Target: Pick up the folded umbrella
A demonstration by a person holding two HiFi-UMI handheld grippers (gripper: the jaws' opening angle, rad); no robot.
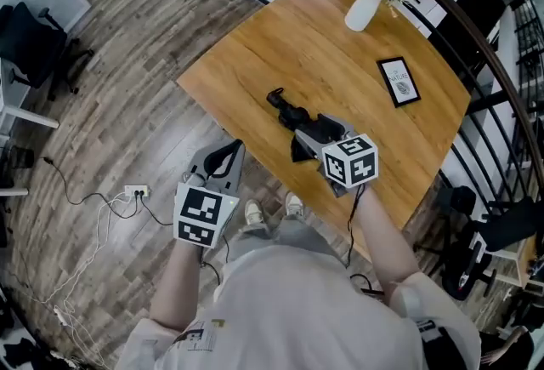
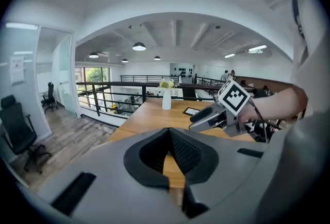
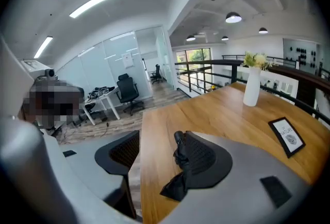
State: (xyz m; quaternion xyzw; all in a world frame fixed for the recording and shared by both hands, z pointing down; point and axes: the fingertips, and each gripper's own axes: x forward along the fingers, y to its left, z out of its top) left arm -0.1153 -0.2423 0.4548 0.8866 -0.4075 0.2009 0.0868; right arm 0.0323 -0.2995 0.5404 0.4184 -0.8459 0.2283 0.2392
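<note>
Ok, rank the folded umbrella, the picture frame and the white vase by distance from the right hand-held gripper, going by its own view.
1. Folded umbrella: lies on the table at the open jaws of the right hand-held gripper, against the right one.
2. Picture frame: flat on the table, farther out to the right.
3. White vase: upright with flowers, at the far end.

Wears a pale short-sleeved shirt [image 1: 289,300], white shoes [image 1: 253,213] just beyond the shirt. Fitted with grey, black-padded left gripper [image 1: 223,160] and right gripper [image 1: 308,139], each bearing a black-and-white marker cube [image 1: 350,160] and black cable [image 1: 351,219].
</note>
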